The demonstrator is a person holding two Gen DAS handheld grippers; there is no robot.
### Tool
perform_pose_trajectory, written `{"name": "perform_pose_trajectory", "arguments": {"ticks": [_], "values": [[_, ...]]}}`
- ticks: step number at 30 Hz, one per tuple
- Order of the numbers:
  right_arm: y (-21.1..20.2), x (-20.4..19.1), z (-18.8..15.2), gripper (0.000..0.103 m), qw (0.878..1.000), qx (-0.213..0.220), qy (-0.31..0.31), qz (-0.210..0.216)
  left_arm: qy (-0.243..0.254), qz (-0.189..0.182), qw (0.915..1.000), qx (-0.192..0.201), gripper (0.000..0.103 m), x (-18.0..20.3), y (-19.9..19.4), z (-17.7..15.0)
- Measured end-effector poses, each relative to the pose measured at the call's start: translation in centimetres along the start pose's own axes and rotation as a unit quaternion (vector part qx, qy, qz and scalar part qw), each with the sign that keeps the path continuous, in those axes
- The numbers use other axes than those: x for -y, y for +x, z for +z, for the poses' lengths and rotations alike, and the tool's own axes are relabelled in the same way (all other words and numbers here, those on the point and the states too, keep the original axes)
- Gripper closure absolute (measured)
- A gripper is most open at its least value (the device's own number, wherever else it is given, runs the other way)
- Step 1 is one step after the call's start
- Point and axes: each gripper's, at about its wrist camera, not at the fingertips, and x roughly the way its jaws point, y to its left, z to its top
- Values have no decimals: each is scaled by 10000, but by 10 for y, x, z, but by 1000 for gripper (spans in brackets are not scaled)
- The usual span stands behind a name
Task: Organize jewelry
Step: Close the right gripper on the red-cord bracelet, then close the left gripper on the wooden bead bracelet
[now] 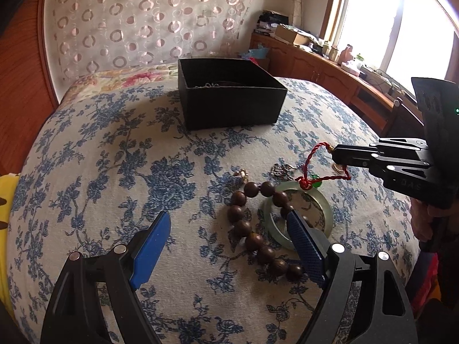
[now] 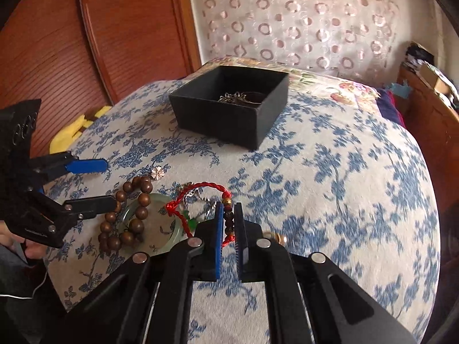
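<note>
My right gripper point(image 2: 229, 205) is shut on a red cord bracelet point(image 2: 212, 185) with dark beads and lifts it just above the bed; it also shows in the left wrist view point(image 1: 334, 153). My left gripper point(image 1: 226, 220) is open above a brown wooden bead bracelet point(image 1: 246, 226) that lies over a pale green jade bangle point(image 1: 324, 203). A silver pendant point(image 1: 282, 169) and a small flower charm point(image 1: 241, 172) lie beside them. An open black box point(image 1: 229, 106) holding a chain stands farther back.
The floral bedspread point(image 1: 114, 157) covers the bed. A wooden headboard point(image 2: 129, 28) and a circle-patterned curtain point(image 1: 143, 14) stand behind. A wooden cabinet point(image 1: 330, 68) with clutter runs under the window. A yellow cloth point(image 2: 74, 132) lies at the bed's left edge.
</note>
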Motion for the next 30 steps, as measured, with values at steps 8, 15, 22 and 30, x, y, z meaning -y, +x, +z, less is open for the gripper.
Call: {"name": "perform_pose_trajectory", "arguments": {"ticks": [8,15,22,30], "values": [[1,4,-12,95,9999,3,137,-105,-67,-83,9999,17,50,1,-2,1],[5,1,-15,95,9998,-1,45,-205,-18,86,9998,-173,63,0,9,-1],[8,-3,-17,95,9997,-29,10,-232,168,243,9994,-198,82,6,11,-1],[9,-3,-17,95,9997,-41,1,-232,98,49,9999,61,91,4,-8,8]]}}
